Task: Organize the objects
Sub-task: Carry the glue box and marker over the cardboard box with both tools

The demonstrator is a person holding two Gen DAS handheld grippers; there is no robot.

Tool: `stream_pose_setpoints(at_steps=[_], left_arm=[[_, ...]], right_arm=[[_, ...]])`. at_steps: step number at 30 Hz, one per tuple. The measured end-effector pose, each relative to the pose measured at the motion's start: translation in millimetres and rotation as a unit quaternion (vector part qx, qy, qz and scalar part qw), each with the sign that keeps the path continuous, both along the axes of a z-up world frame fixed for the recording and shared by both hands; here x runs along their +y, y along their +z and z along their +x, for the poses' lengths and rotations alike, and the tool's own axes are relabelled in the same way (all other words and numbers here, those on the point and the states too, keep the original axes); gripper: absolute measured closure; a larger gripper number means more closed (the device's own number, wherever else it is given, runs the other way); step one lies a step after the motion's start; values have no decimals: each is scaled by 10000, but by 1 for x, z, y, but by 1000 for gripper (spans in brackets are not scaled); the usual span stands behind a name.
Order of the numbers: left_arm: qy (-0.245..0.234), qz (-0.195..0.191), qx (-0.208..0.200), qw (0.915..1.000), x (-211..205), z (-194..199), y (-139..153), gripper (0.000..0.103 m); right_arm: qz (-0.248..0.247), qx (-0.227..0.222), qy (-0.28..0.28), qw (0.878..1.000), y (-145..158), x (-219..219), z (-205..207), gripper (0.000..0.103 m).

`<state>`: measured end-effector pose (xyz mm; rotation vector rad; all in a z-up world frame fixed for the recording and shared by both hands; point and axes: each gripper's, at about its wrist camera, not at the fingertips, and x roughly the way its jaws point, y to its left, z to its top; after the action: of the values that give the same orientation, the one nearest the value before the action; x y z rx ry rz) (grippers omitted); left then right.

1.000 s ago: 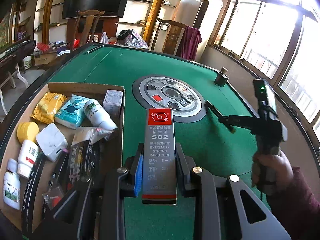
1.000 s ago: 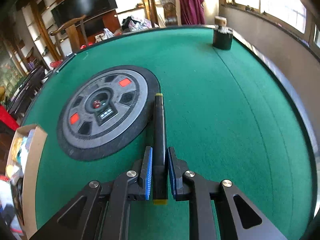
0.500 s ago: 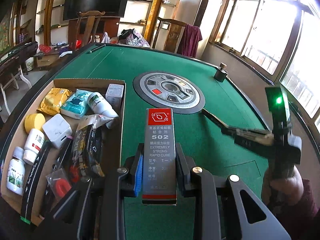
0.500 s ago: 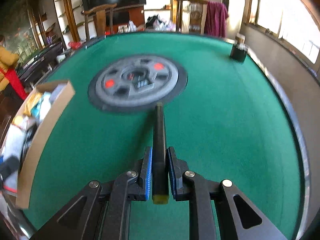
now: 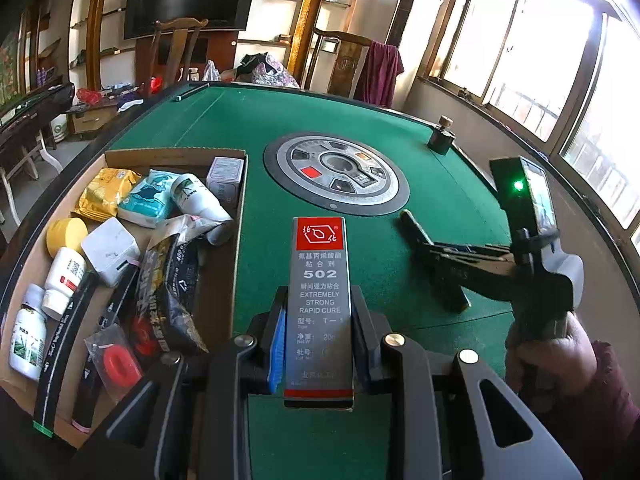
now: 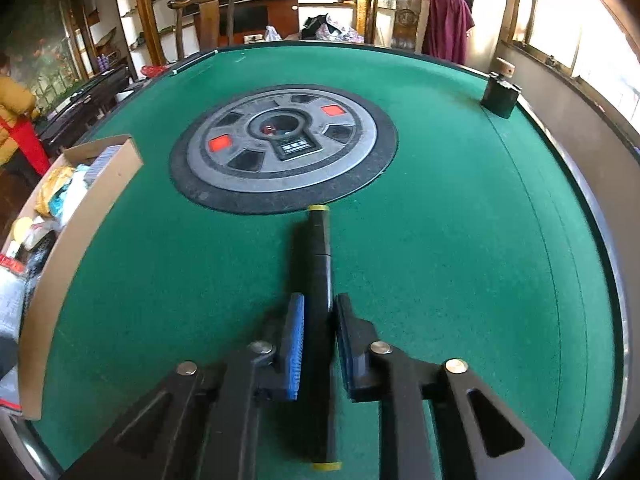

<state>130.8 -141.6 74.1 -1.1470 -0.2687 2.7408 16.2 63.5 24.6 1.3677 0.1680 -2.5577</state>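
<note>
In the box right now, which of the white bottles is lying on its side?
The big white bottle at the back of the box lies on its side. The two small ones, red-label and green-label, stand upright in the front-left corner.

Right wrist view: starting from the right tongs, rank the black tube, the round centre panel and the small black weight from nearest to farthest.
1. Black tube, clamped in the right tongs.
2. Round centre panel, ahead, mid-table.
3. Small black weight, far right table edge.
</note>
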Motion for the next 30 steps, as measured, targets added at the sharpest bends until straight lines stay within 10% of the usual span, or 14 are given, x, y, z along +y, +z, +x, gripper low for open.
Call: stream_pose_setpoints(at_steps=[30], left_arm=[[1010, 165, 387, 9940, -86, 28, 22, 76]], right_arm=[[-94, 1069, 970, 9895, 89, -85, 61, 87]])
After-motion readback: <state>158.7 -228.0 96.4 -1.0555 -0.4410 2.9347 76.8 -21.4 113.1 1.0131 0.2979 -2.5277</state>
